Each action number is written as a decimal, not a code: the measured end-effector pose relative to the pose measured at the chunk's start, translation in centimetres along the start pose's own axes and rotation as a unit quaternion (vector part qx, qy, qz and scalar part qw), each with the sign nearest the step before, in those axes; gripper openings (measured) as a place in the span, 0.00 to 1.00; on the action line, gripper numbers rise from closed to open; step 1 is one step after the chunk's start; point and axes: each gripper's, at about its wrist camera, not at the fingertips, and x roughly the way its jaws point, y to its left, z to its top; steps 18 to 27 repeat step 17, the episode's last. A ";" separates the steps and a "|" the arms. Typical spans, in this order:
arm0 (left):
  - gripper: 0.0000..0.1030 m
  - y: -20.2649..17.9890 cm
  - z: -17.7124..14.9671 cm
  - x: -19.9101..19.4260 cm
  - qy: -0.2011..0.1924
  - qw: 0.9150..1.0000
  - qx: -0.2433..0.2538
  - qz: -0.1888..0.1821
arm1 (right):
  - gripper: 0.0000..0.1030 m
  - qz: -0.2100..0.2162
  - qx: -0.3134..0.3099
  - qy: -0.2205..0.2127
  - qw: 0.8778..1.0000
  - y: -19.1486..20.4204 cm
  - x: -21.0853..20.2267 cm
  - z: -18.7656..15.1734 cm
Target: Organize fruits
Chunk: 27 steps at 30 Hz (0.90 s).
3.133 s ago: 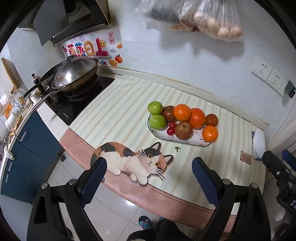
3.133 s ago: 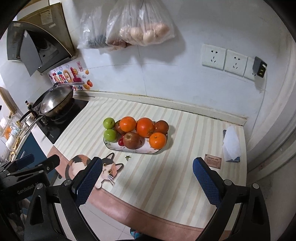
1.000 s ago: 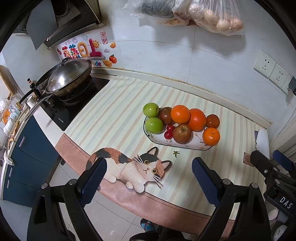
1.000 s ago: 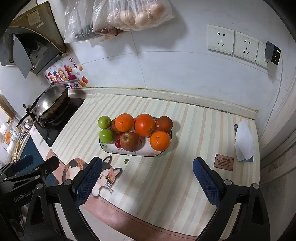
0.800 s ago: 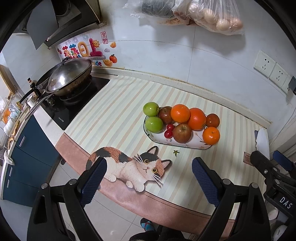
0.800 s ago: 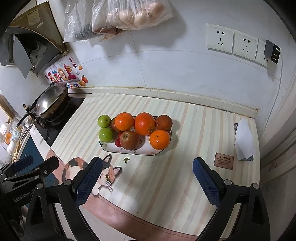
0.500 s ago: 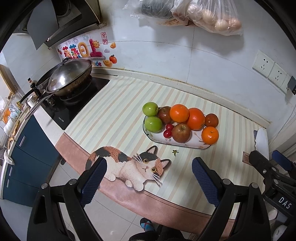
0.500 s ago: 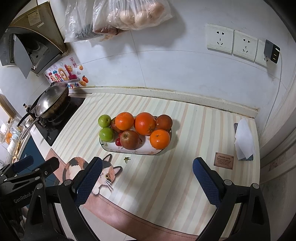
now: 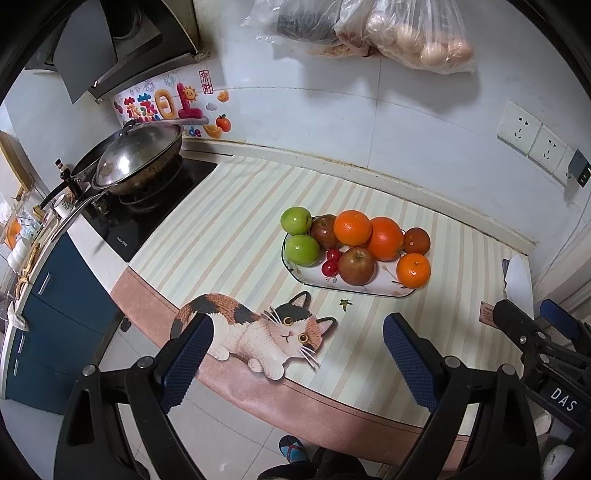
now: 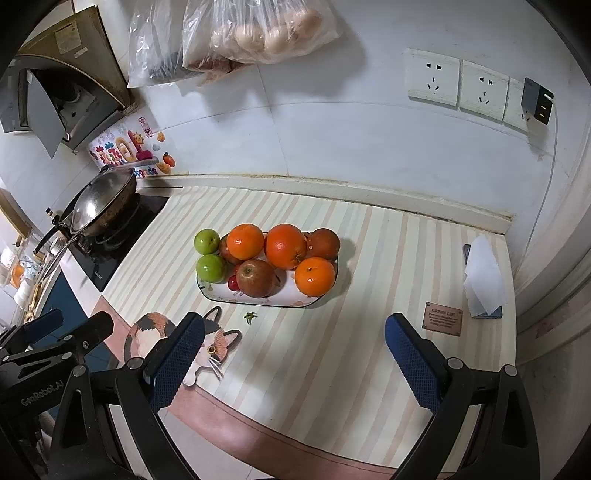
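A white oval plate [image 9: 317,282] [image 10: 221,293] on the striped counter mat holds two green apples [image 9: 296,220] [image 10: 207,242], red apples [image 9: 357,266] [image 10: 255,278], oranges [image 9: 384,238] [image 10: 286,246], a tangerine [image 9: 413,270] [image 10: 315,277] and small red cherries [image 9: 330,267]. My left gripper [image 9: 295,354] is open and empty, held above the counter's front edge. My right gripper [image 10: 293,350] is open and empty, also well short of the plate. Each gripper shows at the edge of the other's view.
A small green stem [image 9: 345,303] [image 10: 251,316] lies in front of the plate. A wok [image 9: 136,162] sits on the stove at left. A tissue pack [image 10: 484,280] and a small brown sign [image 10: 442,318] stand at right. Bags [image 10: 236,33] hang on the wall.
Over three seconds both grippers have drifted slightly forward toward the plate; in the last second the views barely shift. Both stay open and empty.
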 end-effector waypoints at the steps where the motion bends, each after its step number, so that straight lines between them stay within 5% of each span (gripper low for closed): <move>1: 0.91 0.0 0.0 0.0 -0.001 1.000 0.001 0.000 | 0.97 0.000 0.000 0.000 1.000 -0.1 -0.1 0.0; 27: 0.92 -0.1 -0.1 -0.3 -0.002 1.000 0.000 0.000 | 0.97 0.001 0.002 -0.002 1.000 -0.4 -0.4 -0.2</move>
